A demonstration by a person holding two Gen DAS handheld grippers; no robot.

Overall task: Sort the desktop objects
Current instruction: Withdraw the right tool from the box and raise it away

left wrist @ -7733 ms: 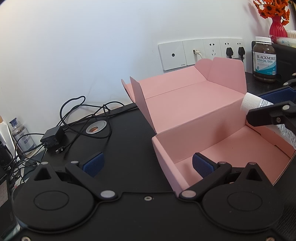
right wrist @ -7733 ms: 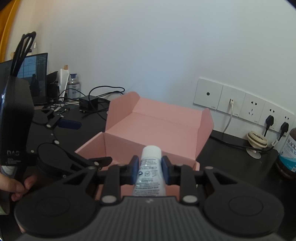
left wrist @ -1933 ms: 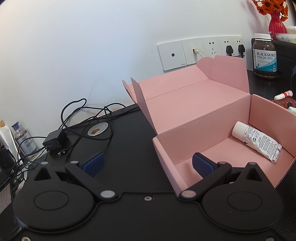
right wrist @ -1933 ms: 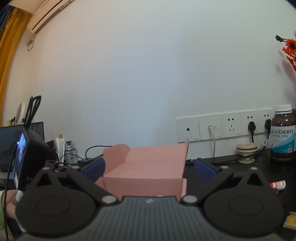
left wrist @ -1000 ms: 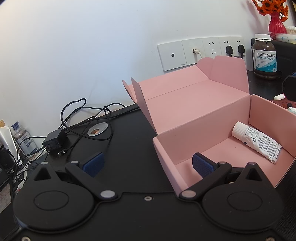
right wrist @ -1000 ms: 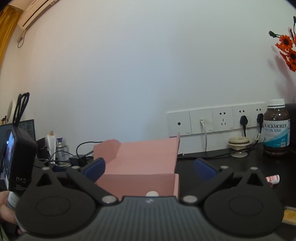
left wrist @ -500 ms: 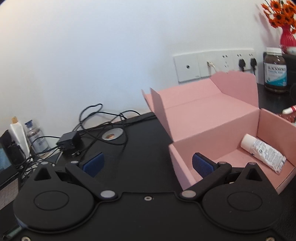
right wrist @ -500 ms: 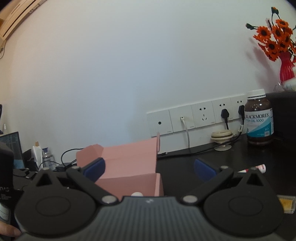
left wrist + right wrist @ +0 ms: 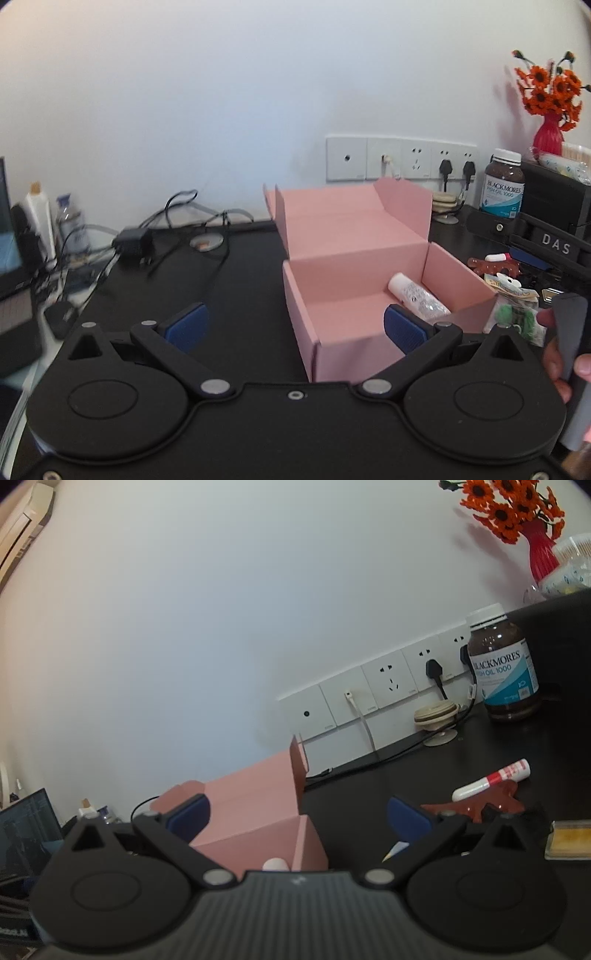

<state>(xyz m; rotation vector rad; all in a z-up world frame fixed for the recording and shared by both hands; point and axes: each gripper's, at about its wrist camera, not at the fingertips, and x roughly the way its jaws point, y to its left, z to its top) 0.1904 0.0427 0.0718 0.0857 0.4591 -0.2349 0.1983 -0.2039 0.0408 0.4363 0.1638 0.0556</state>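
Observation:
An open pink box (image 9: 295, 288) sits mid-desk with a white tube (image 9: 417, 295) lying in its right corner. My left gripper (image 9: 295, 326) is open, hovering in front of the box's near wall. To the right of the box lie a red-and-white tube (image 9: 491, 779), a red-brown piece (image 9: 476, 806), a yellow packet (image 9: 569, 840) and a green-patterned packet (image 9: 517, 314). My right gripper (image 9: 298, 818) is open and tilted, over the box's right corner with nothing in it. Its body (image 9: 532, 236) shows above those items in the left wrist view.
A fish oil bottle (image 9: 502, 664) and a cable winder (image 9: 436, 712) stand by the wall sockets (image 9: 399, 158). Cables and a charger (image 9: 133, 240) lie at the left back. A black case with a red vase (image 9: 548, 133) is at the far right. A hand (image 9: 554, 354) holds the right handle.
The tube went from my right gripper into the box. Since then the left gripper has pulled back and turned right, and the right gripper has swung right and tilted towards the loose items.

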